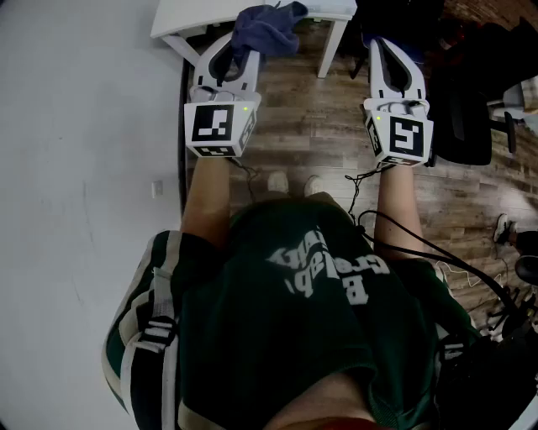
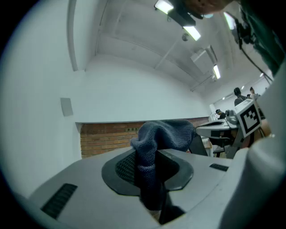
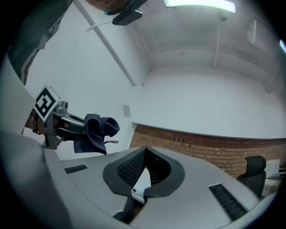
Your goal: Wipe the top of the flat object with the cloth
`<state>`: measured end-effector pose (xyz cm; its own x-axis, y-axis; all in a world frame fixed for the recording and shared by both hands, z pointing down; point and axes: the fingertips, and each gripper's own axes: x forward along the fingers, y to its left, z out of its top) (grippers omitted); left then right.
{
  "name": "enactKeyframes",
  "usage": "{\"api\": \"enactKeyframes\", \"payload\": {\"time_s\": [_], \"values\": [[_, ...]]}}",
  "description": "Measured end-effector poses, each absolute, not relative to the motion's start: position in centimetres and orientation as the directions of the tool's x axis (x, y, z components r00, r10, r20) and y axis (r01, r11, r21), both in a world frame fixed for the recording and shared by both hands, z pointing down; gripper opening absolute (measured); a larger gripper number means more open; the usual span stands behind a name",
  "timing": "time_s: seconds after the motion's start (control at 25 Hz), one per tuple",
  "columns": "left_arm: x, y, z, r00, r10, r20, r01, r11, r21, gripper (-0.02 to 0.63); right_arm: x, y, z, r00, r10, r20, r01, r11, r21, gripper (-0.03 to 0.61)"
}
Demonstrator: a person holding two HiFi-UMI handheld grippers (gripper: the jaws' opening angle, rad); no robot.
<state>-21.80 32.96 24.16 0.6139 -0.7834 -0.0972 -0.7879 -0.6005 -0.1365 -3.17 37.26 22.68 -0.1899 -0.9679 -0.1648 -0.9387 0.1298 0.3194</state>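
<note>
Head view | L gripper (image 1: 242, 52) clamped on cloth (image 1: 269, 25), tips hidden | R gripper (image 1: 380, 42) closed, empty | table (image 1: 181, 17) cut off

I am counting two tools in the head view, the left hand-held gripper (image 1: 231, 63) and the right hand-held gripper (image 1: 388, 59), each carrying one marker cube (image 1: 217, 126). I am also seeing one cloth (image 1: 267, 27), one white desk (image 1: 181, 18) and two pale shoes (image 1: 277, 181) on the wood floor (image 1: 336, 109).

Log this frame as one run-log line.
left gripper: shut on cloth, held in air | right gripper: shut, empty | white table: ahead
</note>
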Motion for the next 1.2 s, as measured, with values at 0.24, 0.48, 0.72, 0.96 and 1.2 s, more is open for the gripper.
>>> {"api": "enactKeyframes", "payload": {"time_s": [0.24, 0.48, 0.72, 0.96, 1.2], "values": [[-21.8, 33.1, 24.3, 0.617, -0.782, -0.095, -0.786, -0.603, -0.138, 0.072, -3.4, 37.4, 22.6, -0.189, -0.969, -0.161, -0.932, 0.125, 0.341, -0.006], [-21.7, 33.3, 24.5, 0.61, -0.787, -0.095, -0.791, -0.595, -0.144, 0.072, -3.4, 37.5, 22.5, -0.209, -0.963, -0.17, -0.932, 0.144, 0.331, -0.006], [-21.2, 33.2, 24.4, 0.586, -0.805, -0.093, -0.806, -0.569, -0.163, 0.072, -1.4, 37.7, 22.4, -0.212, -0.962, -0.175, -0.937, 0.149, 0.315, -0.006], [-21.4, 33.2, 24.6, 0.544, -0.834, -0.088, -0.831, -0.521, -0.194, 0.072, 0.7, 38.1, 22.9, -0.225, -0.959, -0.174, -0.938, 0.165, 0.306, -0.006], [-20.1, 33.3, 24.1, 0.515, -0.851, -0.106, -0.847, -0.486, -0.214, 0.074, 3.3, 38.2, 23.1, -0.237, -0.953, -0.187, -0.945, 0.182, 0.271, -0.006]]}}
